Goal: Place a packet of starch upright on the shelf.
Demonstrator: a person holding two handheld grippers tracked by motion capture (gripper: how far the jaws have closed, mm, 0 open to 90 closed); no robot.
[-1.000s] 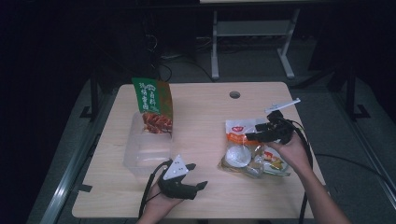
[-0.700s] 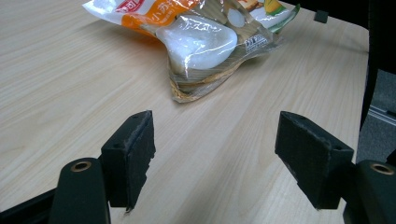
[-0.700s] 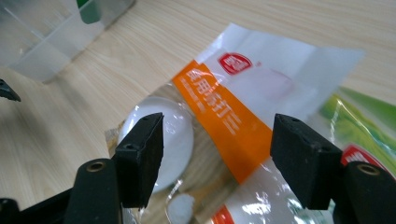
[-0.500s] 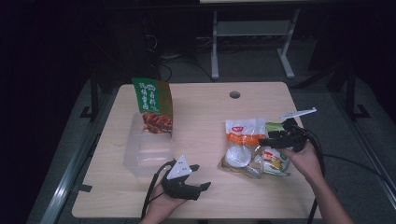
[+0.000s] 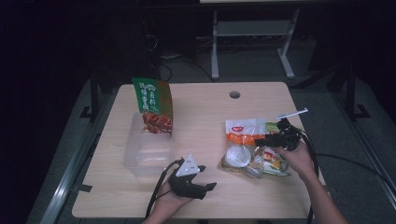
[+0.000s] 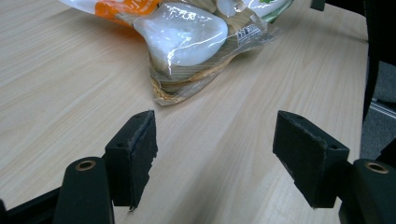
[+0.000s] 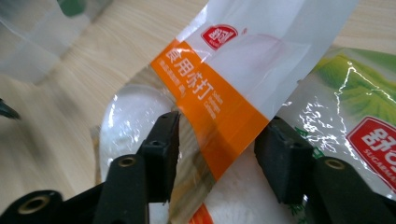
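My right hand-held gripper (image 7: pixel 217 156) sits right over the white-and-orange packet (image 7: pixel 243 88), which lies on top of the pile of snack packets (image 5: pixel 254 151) at the right of the surface (image 5: pixel 205 112). The packet's long axis runs diagonally between my jaws, which have just been closing and straddle its orange band; I can't tell whether the pads press yet. My left hand-held gripper (image 5: pixel 198 186) rests well apart near the front edge, jaws wide and empty, pointing at the pile. The packet's lower end is hidden behind my jaws; the print is too small to read.
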